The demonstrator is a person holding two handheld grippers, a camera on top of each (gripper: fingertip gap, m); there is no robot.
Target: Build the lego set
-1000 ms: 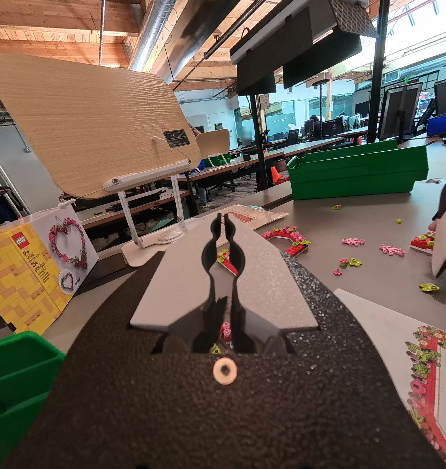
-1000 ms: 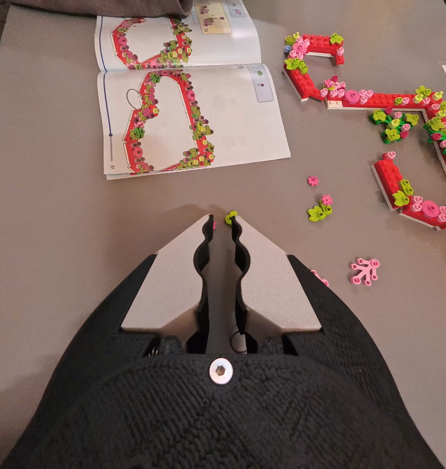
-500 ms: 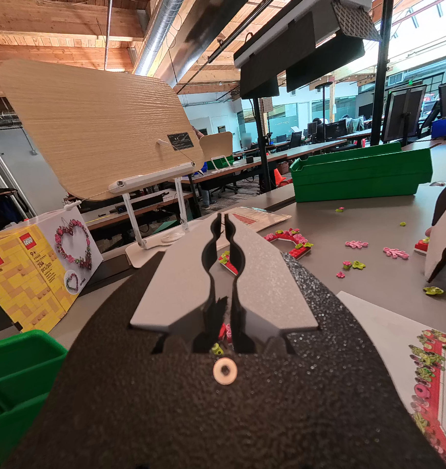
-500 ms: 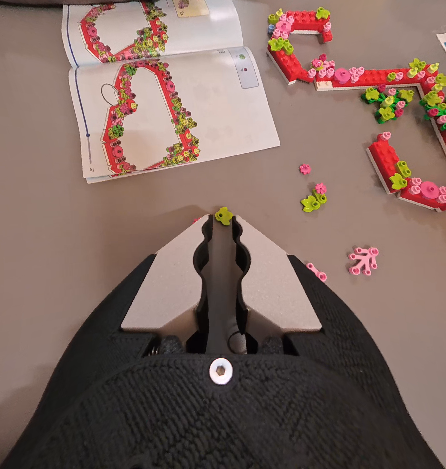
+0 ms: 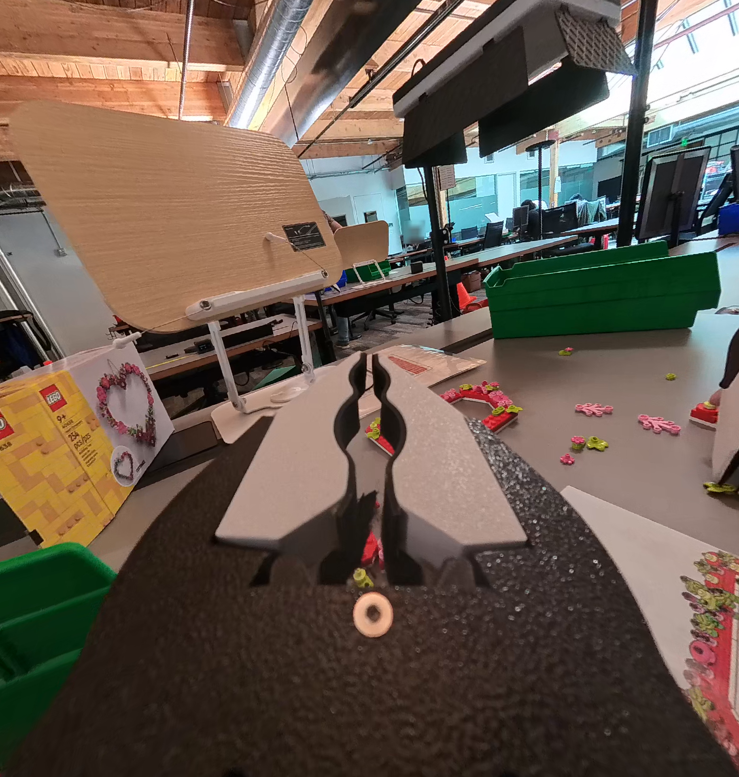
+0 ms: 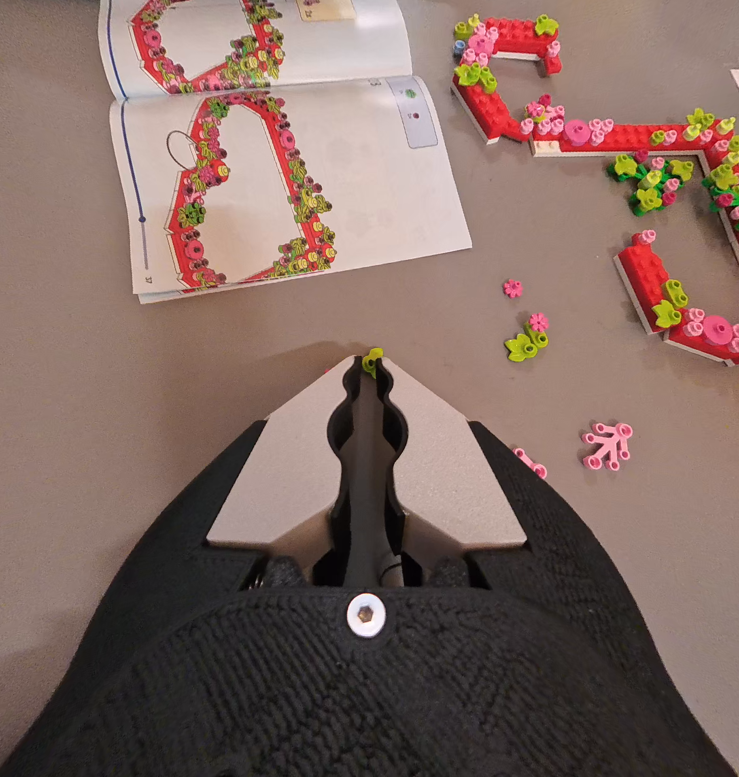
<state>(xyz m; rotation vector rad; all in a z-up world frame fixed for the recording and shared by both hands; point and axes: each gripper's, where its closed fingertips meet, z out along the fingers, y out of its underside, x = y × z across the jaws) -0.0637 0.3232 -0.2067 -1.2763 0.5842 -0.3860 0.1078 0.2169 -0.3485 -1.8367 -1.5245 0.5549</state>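
Right gripper (image 5: 738,441) cut by the left view's right edge, tips blurred. Lime leaf (image 6: 372,359) half hidden between the fingertips (image 6: 384,372). Pink branch (image 6: 529,462) partly under the gripper body. Red frame (image 6: 637,138) cut at the right edge; booklet (image 6: 359,181) cut at the top. Red and lime bits (image 5: 368,563) barely seen through the left gripper's (image 5: 367,357) slot, too small to tell. Green bin (image 5: 31,609) cut at the left edge.

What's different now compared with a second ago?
The right gripper moved forward to the lime green leaf piece and closed on it at its tips. The left gripper stayed shut above the table, and the instruction booklet stayed put.
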